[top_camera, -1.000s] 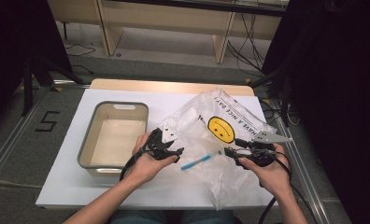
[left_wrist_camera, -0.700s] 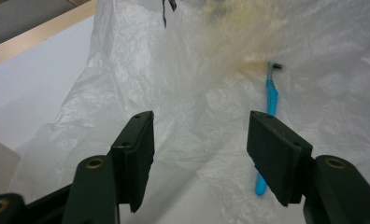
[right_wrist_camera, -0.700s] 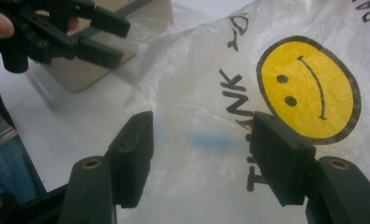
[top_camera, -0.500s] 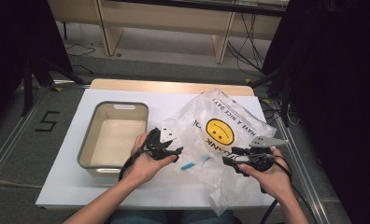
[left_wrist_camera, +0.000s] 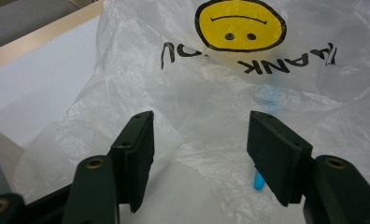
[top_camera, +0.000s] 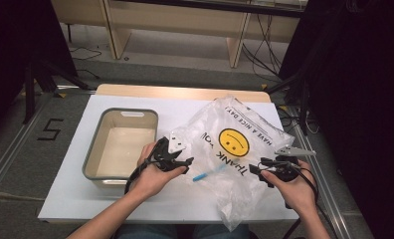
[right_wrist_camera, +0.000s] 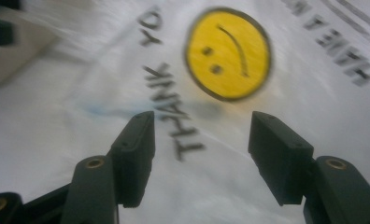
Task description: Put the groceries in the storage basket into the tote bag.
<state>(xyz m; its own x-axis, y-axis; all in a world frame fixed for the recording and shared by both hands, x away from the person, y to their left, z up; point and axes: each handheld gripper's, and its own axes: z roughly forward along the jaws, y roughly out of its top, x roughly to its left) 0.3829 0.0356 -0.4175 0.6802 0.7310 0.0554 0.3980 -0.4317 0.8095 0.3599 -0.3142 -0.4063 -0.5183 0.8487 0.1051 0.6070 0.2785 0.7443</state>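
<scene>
Since a second ago we've drawn our right gripper (top_camera: 258,167) back toward six o'clock; both it and our left gripper (top_camera: 185,162) stand open, flanking the plastic bag (top_camera: 235,149) on the table (top_camera: 75,199), ready to spread its mouth around the blue stick (top_camera: 205,174).

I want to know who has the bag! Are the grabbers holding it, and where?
No. The left gripper and right gripper both stand open over the plastic bag, gripping nothing.
</scene>
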